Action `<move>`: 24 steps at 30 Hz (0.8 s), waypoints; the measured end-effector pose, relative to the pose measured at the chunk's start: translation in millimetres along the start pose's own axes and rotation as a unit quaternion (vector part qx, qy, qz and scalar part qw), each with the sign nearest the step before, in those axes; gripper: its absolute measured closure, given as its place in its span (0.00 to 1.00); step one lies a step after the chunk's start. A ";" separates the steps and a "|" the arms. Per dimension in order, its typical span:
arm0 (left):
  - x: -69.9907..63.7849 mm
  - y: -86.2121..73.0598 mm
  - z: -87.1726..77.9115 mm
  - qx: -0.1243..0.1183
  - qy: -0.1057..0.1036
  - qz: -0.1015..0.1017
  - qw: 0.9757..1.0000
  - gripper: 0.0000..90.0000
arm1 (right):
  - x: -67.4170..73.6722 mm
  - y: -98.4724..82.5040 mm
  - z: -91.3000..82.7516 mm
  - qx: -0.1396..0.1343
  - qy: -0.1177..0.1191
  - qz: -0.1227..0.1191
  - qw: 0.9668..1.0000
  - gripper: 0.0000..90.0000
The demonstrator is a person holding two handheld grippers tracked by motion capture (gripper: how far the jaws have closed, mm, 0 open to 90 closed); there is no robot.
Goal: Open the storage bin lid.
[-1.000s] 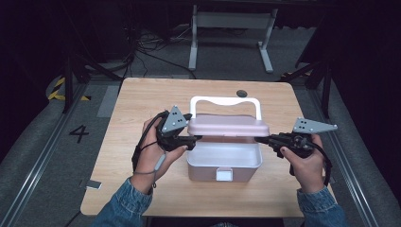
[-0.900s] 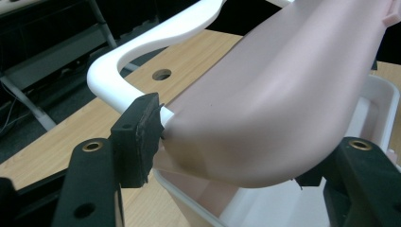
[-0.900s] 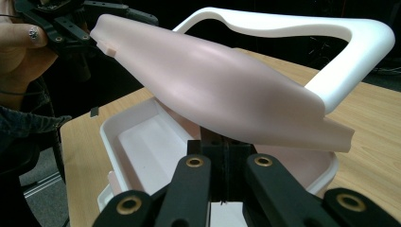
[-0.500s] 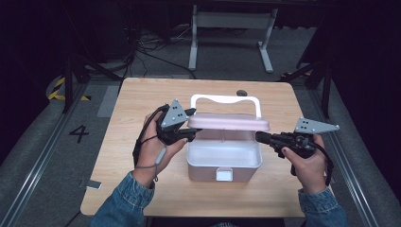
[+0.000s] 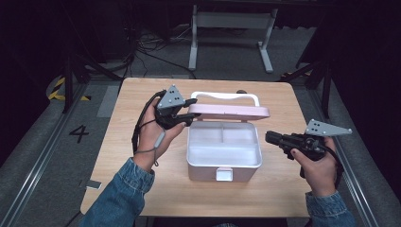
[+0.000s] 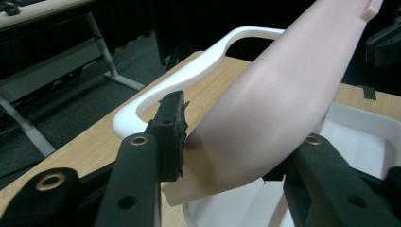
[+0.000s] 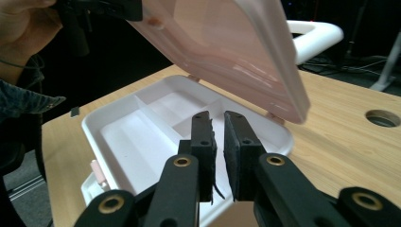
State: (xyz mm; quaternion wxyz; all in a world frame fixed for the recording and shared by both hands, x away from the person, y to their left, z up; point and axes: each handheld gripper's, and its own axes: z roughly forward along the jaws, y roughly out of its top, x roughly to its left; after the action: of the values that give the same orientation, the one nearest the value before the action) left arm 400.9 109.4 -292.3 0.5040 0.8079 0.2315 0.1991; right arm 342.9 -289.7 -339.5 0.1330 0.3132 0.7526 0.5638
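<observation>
A white compartment box (image 5: pixel 224 165) stands open in the middle of the table. Its pink lid (image 5: pixel 231 112) is tilted up, and a white handle (image 5: pixel 224 96) shows behind it. My left gripper (image 5: pixel 191 116) is at the lid's left corner. Its jaws have just been closing, and the lid (image 6: pixel 265 94) sits pressed between them, holding it raised. My right gripper (image 5: pixel 268 137) hovers just off the box's right side, pointing at it. Its jaws (image 7: pixel 218 118) have just been opening to a narrow gap with nothing between them. The box's inner compartments (image 7: pixel 132 137) look empty.
The wooden table (image 5: pixel 142 156) has a round hole (image 5: pixel 241 91) near its far edge, behind the box. A pink latch (image 5: pixel 223 174) sits on the box's front wall. A metal stand (image 5: pixel 231 28) is on the floor beyond the table.
The left gripper has risen and moved toward the back with the lid, which is tilted further open. The right gripper has drawn away from the lid's right end and sits lower, beside the box.
</observation>
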 end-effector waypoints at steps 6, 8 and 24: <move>9.5 7.2 4.9 -0.004 -0.001 -0.005 1.000 0.71 | -4.8 -3.7 -9.2 0.002 -0.028 0.000 1.000 0.90; 13.2 9.6 6.7 -0.004 -0.001 -0.005 1.000 0.71 | -6.2 -4.8 -12.0 0.006 -0.039 -0.002 0.999 0.88; 34.4 18.4 21.8 -0.007 -0.003 -0.036 0.999 0.74 | -28.8 -19.1 -21.9 0.066 -0.103 -0.012 0.992 0.60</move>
State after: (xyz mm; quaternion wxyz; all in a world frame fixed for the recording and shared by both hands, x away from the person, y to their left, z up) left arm 444.2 106.3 -281.6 0.5173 0.7962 0.2574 0.1796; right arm 346.7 -327.6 -354.5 0.1954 0.3686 0.7742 0.4760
